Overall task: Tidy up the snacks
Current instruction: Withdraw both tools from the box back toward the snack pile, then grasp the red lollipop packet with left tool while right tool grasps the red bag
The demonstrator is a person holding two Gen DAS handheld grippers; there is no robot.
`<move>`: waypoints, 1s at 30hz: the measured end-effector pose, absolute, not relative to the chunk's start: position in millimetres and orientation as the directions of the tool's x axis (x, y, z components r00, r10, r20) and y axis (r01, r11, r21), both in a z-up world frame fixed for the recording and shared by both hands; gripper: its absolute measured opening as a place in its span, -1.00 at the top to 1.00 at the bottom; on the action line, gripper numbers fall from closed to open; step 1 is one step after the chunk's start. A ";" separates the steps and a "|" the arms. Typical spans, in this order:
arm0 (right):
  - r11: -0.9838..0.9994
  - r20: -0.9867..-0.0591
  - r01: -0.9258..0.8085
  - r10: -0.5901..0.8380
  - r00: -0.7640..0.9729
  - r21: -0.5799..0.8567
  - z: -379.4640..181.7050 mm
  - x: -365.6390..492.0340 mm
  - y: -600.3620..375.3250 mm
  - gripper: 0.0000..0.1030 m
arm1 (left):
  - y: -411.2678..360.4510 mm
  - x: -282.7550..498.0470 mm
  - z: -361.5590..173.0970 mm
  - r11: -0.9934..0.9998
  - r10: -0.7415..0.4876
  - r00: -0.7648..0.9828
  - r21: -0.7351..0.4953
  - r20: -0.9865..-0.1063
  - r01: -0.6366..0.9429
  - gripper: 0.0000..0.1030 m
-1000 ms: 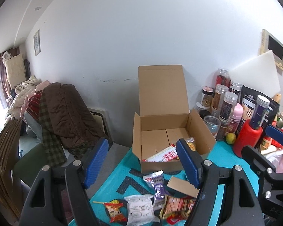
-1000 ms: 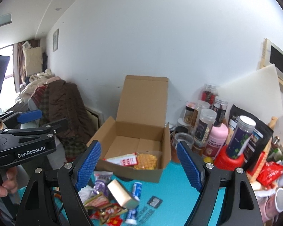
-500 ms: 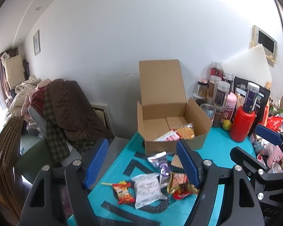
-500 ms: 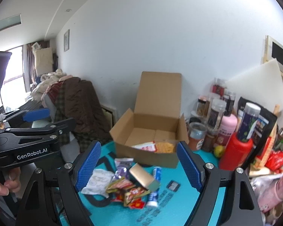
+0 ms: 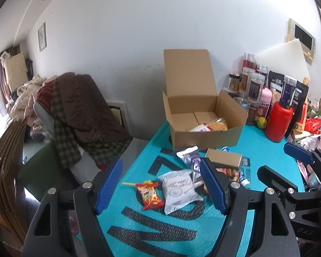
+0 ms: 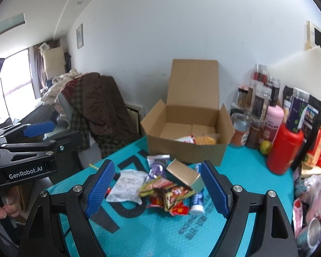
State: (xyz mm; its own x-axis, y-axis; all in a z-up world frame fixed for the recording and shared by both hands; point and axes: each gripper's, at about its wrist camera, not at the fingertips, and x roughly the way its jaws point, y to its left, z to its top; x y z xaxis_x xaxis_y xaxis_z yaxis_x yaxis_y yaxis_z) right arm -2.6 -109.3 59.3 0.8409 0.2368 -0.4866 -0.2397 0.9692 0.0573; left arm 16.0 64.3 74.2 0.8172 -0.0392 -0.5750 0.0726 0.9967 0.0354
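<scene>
Left gripper (image 5: 161,184) and right gripper (image 6: 155,189) hung released, empty; snacks (image 6: 167,189) lay between their fingers, box (image 6: 187,147) beyond.

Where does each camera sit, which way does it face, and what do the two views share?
Left wrist: sits on the left gripper, facing forward over the teal mat toward the open cardboard box at the wall; its own blue fingers show, with the right gripper at the right edge.
Right wrist: sits on the right gripper, facing the same box; its own fingers, the left gripper and a hand show at the left.
Shared: box, the snack pile, the red bottle.
</scene>
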 end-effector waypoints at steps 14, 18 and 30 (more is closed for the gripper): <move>0.945 -0.550 -0.306 0.316 0.773 0.112 12.5 -1.3 -89.5 -0.61 | 79.7 23.9 17.5 0.998 -0.049 0.729 -0.005 -0.683 0.062 -0.45; 0.936 -0.574 -0.328 0.342 0.744 0.133 -2.2 3.6 -83.4 -0.61 | 84.5 26.3 4.5 0.999 -0.036 0.710 -0.003 -0.703 0.047 -0.45; 0.920 -0.628 -0.358 0.374 0.682 0.159 -35.0 25.4 -67.6 -0.62 | 98.3 51.9 -38.0 1.000 -0.024 0.645 -0.020 -0.764 0.014 -0.45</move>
State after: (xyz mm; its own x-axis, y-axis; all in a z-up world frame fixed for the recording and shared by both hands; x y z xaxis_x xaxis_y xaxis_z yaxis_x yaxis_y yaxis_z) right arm 25.4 -67.6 -35.0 0.6825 0.3739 -0.6281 -0.3581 0.9201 0.1586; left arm 51.9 98.3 -38.0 0.6447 -0.0242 -0.7641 0.0137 0.9997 -0.0201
